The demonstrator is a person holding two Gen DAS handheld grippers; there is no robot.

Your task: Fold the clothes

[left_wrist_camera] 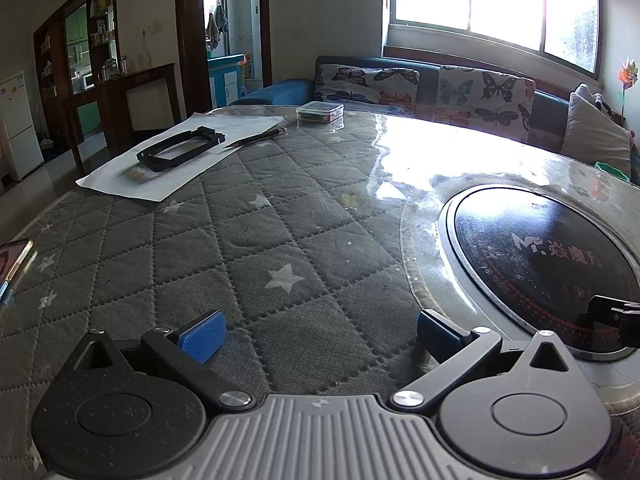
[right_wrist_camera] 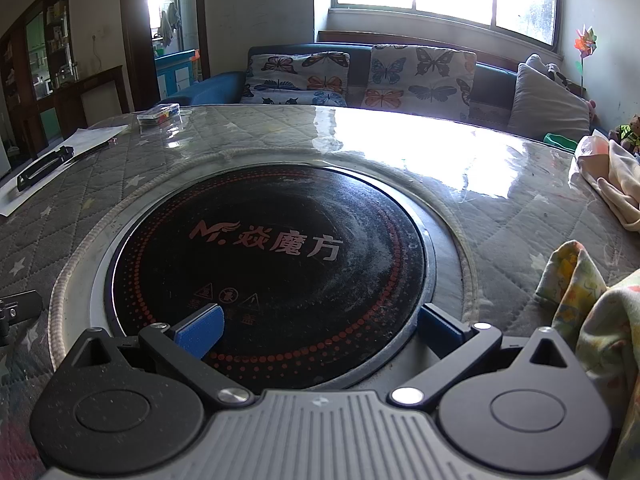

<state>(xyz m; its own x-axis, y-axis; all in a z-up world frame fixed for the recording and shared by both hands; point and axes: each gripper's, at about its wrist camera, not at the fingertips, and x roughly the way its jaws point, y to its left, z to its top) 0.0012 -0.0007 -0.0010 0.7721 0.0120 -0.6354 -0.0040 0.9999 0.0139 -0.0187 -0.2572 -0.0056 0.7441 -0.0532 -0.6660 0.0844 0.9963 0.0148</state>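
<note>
Both grippers stand wide open and empty: the left gripper (left_wrist_camera: 320, 334) hovers over bare quilted table cover (left_wrist_camera: 280, 216), the right gripper (right_wrist_camera: 320, 328) over the round black cooktop (right_wrist_camera: 268, 256) set into the table. No garment lies between either pair of blue pads (right_wrist_camera: 200, 330). The clothes sit to the right of the right gripper: a yellow patterned garment (right_wrist_camera: 580, 292) just beside its right finger, bunched and partly out of frame, and a pale cream garment (right_wrist_camera: 616, 184) farther ahead on the right. Judgement: the step in hand is fetching a garment. Recommend taking the near patterned piece by an edge rather than the bunched middle, then laying it flat on open quilted surface, away from the paper sheet (left_wrist_camera: 160, 160) ahead-left of the left gripper.
</note>
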